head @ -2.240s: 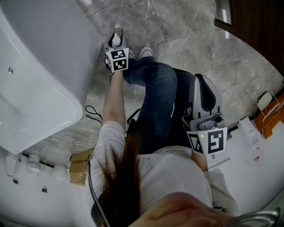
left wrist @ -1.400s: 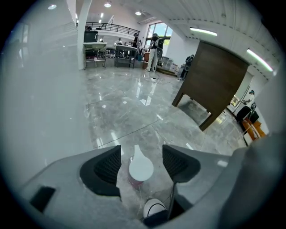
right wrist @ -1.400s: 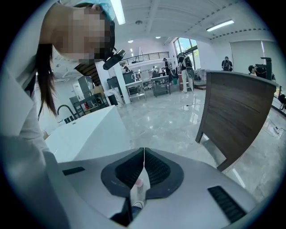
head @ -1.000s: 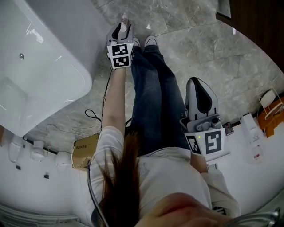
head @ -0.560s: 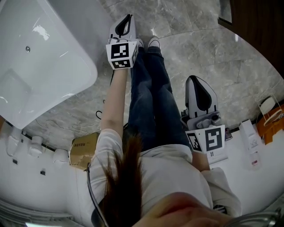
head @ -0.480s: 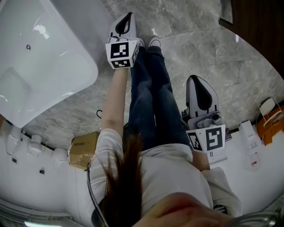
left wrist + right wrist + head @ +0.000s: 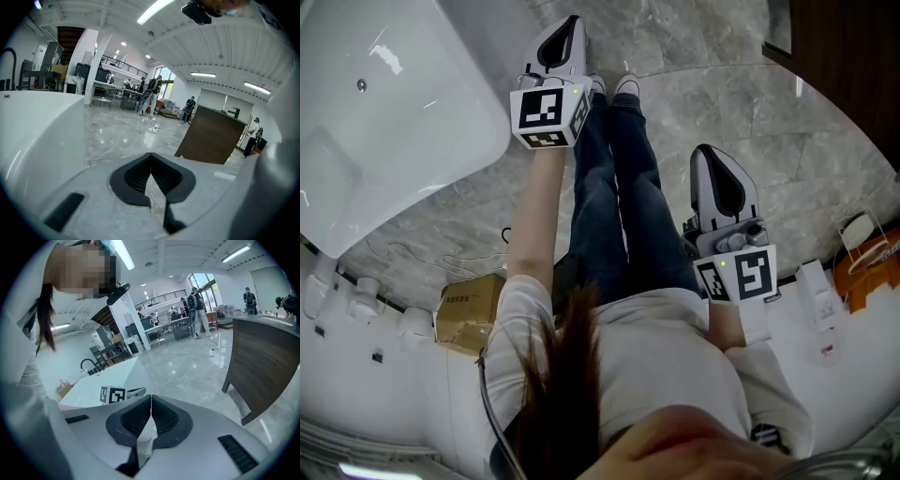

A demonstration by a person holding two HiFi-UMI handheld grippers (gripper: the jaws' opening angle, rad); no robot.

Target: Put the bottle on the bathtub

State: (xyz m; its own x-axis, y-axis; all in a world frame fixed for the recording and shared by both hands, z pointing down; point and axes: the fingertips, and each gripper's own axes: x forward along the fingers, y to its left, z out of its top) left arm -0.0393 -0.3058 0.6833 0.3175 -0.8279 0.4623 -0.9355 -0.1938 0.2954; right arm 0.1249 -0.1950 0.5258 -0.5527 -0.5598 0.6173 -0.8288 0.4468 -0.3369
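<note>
No bottle shows in any current view. My left gripper (image 7: pixel 573 19) is held up beside the rounded end of the white bathtub (image 7: pixel 494 141), over the marble floor. Its jaws are shut with nothing between them, and in the left gripper view the left gripper (image 7: pixel 150 155) has the bathtub's wall (image 7: pixel 37 136) to its left. My right gripper (image 7: pixel 711 152) is held low at the person's right side, shut and empty. The right gripper view has the right gripper (image 7: pixel 151 398) pointing toward the bathtub (image 7: pixel 115 378) and the left gripper's marker cube (image 7: pixel 112 394).
The person's legs and shoes (image 7: pixel 623 86) stand between the grippers. A cardboard box (image 7: pixel 469 309) and loose cables (image 7: pixel 403 251) lie on the floor below the tub. A dark wooden cabinet (image 7: pixel 853 56) stands at the right. A white counter (image 7: pixel 797 319) with small items is beside the right gripper.
My left gripper has risen from the floor beside the tub's end, and its jaws, apart a second ago, are now shut. The right gripper has hardly moved.
</note>
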